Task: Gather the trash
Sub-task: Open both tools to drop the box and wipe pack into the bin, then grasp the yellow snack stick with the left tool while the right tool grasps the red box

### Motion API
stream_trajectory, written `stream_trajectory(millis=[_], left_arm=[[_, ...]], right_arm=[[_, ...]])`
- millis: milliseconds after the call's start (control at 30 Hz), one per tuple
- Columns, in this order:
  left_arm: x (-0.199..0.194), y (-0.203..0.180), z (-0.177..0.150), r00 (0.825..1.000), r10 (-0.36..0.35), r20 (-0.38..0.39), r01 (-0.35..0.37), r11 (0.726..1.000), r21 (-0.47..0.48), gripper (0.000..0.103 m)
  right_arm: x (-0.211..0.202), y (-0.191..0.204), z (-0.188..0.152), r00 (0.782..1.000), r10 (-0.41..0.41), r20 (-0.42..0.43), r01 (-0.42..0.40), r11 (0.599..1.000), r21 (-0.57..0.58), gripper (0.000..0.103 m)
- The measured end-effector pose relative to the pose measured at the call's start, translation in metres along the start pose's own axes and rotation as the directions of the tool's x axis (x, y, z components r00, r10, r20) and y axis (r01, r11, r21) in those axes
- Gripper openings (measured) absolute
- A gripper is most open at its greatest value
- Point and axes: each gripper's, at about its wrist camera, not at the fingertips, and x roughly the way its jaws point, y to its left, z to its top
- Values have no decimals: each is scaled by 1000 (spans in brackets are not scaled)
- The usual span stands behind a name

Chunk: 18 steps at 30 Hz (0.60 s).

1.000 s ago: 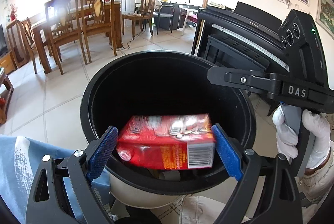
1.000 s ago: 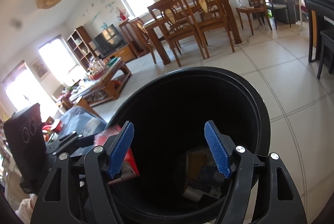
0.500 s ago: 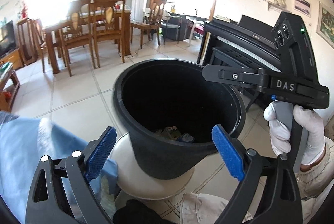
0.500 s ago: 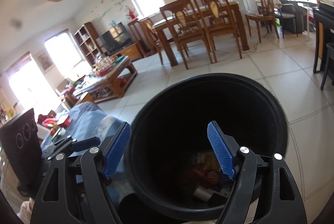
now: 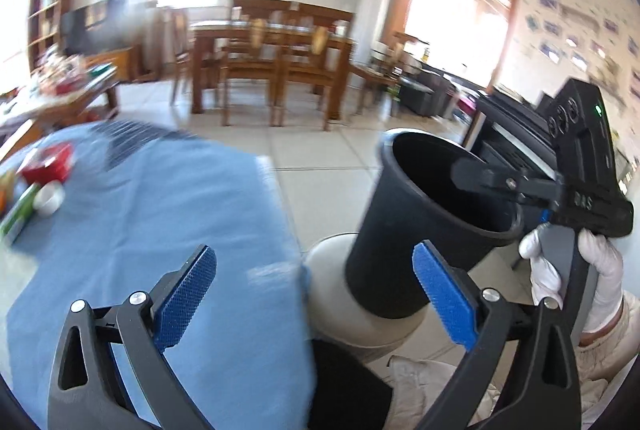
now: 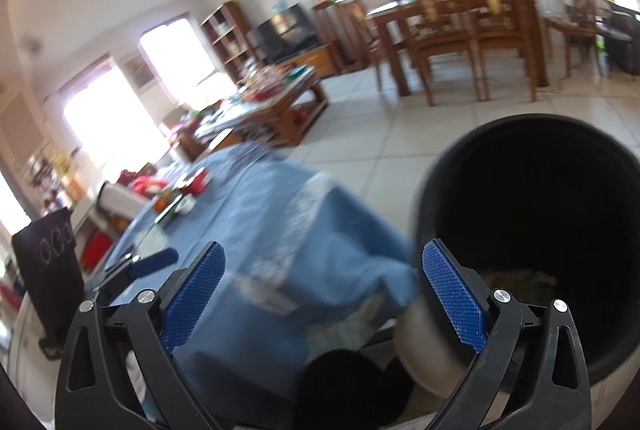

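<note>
Blue-clothed table (image 5: 168, 197) has trash (image 5: 44, 169) left at its far left, black bin (image 5: 432, 226) on the right holds some, both claws (image 5: 314, 294) (image 6: 324, 292) open and empty.

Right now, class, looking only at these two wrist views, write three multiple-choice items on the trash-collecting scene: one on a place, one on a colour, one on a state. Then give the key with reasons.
1. Where is the black bin relative to the blue cloth?
A. On it
B. Beside it, to its right
C. Under it

2. What colour are the gripper pads?
A. Blue
B. Red
C. Green

3. What state is the left gripper in?
A. Shut on a carton
B. Shut, empty
C. Open, empty

Key: B, the bin stands off the cloth's right edge; A, the pads show blue in both views; C, its jaws stand wide apart with nothing between.
</note>
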Motion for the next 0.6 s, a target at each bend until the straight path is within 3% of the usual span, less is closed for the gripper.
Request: stream_trajectory(millis=[267,600], left_arm=[[-41,71,-20,991,130,17,-126,982,-140,98],[-91,165,-38,980,198,32,-175,922,-346,98]], right_arm=[[51,86,-1,990,86,-108,-102,984,-145,98],[124,181,2,967,138,-214,-197,938,-284,97]])
